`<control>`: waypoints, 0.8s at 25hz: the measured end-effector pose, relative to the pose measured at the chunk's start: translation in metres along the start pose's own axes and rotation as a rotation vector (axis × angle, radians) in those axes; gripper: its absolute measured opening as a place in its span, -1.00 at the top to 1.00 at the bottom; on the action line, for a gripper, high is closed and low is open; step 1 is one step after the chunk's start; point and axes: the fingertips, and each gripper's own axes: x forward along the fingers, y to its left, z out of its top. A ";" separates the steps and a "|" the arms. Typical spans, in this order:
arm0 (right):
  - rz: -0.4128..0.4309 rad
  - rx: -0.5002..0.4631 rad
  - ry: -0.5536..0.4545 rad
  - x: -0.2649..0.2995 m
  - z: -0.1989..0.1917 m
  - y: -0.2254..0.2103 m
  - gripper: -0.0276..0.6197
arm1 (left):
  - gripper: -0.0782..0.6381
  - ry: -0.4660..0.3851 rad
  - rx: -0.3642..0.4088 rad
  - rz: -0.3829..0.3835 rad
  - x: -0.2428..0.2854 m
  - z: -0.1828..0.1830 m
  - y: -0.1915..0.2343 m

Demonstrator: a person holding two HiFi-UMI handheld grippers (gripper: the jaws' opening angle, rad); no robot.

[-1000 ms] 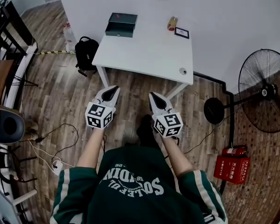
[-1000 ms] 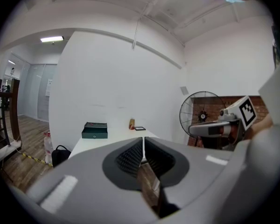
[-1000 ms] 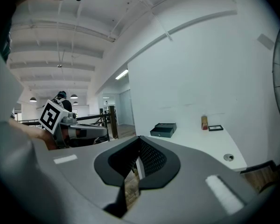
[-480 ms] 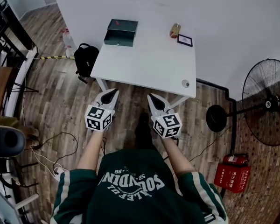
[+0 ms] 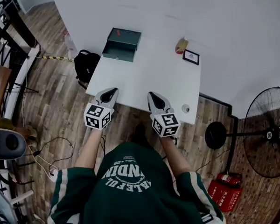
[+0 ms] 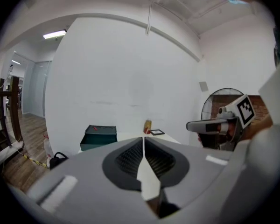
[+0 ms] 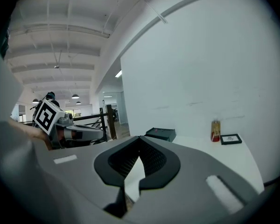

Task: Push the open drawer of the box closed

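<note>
Dark-green box (image 5: 126,35) sits at the far left corner of the bench (image 5: 149,83), its one drawer (image 5: 118,54) pulled out toward the person. It lies straight ahead of the left gripper (image 5: 112,91), well apart; the right gripper (image 5: 152,97) is farther off. Both grippers are closed narrow, holding nothing. Count: one box, one drawer, two grippers.
</note>
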 end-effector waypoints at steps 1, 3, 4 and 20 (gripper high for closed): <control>0.008 -0.001 0.000 0.011 0.006 -0.011 0.91 | 0.61 -0.004 -0.003 0.008 0.013 0.006 0.006; 0.028 -0.001 0.002 0.033 0.015 -0.031 0.91 | 0.61 -0.007 -0.008 0.023 0.038 0.016 0.016; 0.038 -0.003 0.004 0.044 0.019 -0.040 0.91 | 0.61 -0.007 -0.010 0.031 0.049 0.020 0.022; 0.095 0.002 0.028 0.146 0.046 -0.097 0.91 | 0.61 0.002 -0.068 0.102 0.135 0.041 0.101</control>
